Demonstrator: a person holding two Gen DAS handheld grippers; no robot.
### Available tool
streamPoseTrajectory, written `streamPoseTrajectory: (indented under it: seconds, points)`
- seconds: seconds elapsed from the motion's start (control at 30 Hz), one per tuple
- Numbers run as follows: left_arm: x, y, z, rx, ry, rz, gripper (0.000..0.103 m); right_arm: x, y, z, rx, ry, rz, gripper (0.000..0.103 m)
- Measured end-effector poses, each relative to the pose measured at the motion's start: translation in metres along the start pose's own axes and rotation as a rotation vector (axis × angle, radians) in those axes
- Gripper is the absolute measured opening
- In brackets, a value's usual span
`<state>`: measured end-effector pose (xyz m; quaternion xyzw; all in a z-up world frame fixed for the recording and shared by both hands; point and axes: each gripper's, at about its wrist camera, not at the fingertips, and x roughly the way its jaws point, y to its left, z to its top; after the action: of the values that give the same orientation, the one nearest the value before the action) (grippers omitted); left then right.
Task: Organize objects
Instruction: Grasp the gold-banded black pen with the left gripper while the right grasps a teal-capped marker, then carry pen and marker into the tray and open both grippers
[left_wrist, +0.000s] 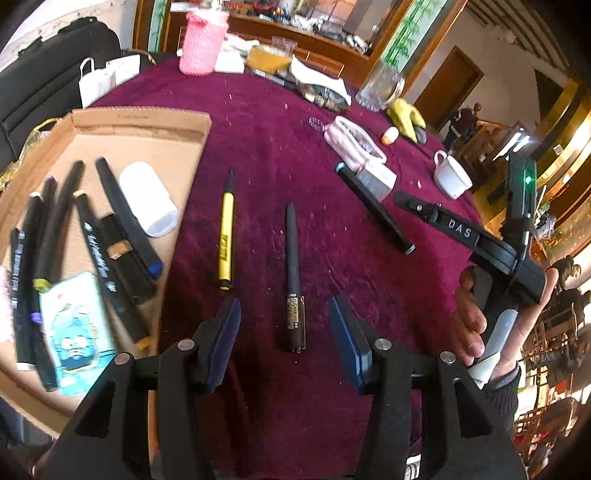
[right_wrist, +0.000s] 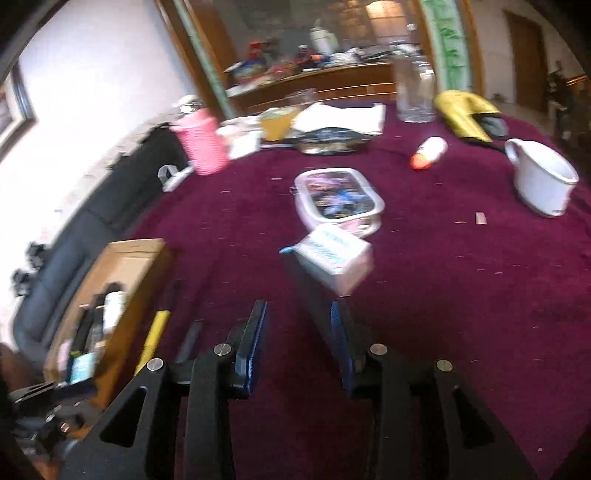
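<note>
Nearest, the left gripper (left_wrist: 286, 341) hangs over the maroon table (left_wrist: 295, 147) with its jaws spread — nothing pinched. A dark pen (left_wrist: 293, 277) lies flat on the cloth in the gap between them, untouched by either pad. Just left of it lies a yellow pen (left_wrist: 226, 240), roughly parallel, tip pointing away.

Along the table's left edge sits a cardboard tray (left_wrist: 155, 125). In it lie several black markers (left_wrist: 55, 229) in a loose fan, a white cylinder (left_wrist: 149, 199) near its far side, and a blue cartoon card (left_wrist: 74, 332) at its near side.

To the right, a hand (left_wrist: 476, 321) grips the right gripper (right_wrist: 299, 347). Its jaws stand partly apart and hold nothing. A long black marker (left_wrist: 373, 210) with a teal cap lies on the cloth just past them, running away from the near edge.

Resting on that marker's far end is a small white box (right_wrist: 332, 258). Behind the box sits a pink case (right_wrist: 340, 199) with a picture on its lid.

Farther right stands a white cup (right_wrist: 539, 181) — beyond it a small white-and-orange tube (right_wrist: 428, 151) and a yellow glove (right_wrist: 465, 110). At the far edge stand a pink knitted holder (left_wrist: 203, 44), a cup of orange drink (left_wrist: 271, 55) and a clear glass jar (right_wrist: 413, 92).
</note>
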<state>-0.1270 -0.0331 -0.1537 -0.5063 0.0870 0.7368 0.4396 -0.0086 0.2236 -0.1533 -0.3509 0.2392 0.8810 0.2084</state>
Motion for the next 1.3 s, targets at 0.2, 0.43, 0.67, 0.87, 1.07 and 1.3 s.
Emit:
streamPoseTrajectory:
  seconds: [0.2,0.43,0.67,0.87,1.07,1.3]
  points:
    - [0.023,-0.011,0.000,0.014,0.061,0.016,0.049,0.016,-0.011,-0.002,0.024,0.064,-0.043,0.031]
    - [0.035,-0.016,0.005,0.038,0.081,0.020,0.048,0.028,-0.003,-0.011,-0.006,0.113,-0.087,0.018]
    - [0.056,-0.021,0.021,0.040,0.109,0.009,0.042,0.027,0.007,-0.016,-0.031,0.152,-0.009,0.013]
    - [0.064,-0.026,0.027,0.079,0.099,0.081,0.016,0.032,0.005,-0.019,-0.007,0.191,0.035,0.013]
    - [0.054,-0.019,0.015,0.083,0.099,0.054,0.007,0.032,0.005,-0.020,0.005,0.182,0.033,0.014]
    - [0.037,-0.013,0.005,0.020,0.111,-0.065,0.007,0.035,0.006,-0.017,0.036,0.156,0.049,0.022]
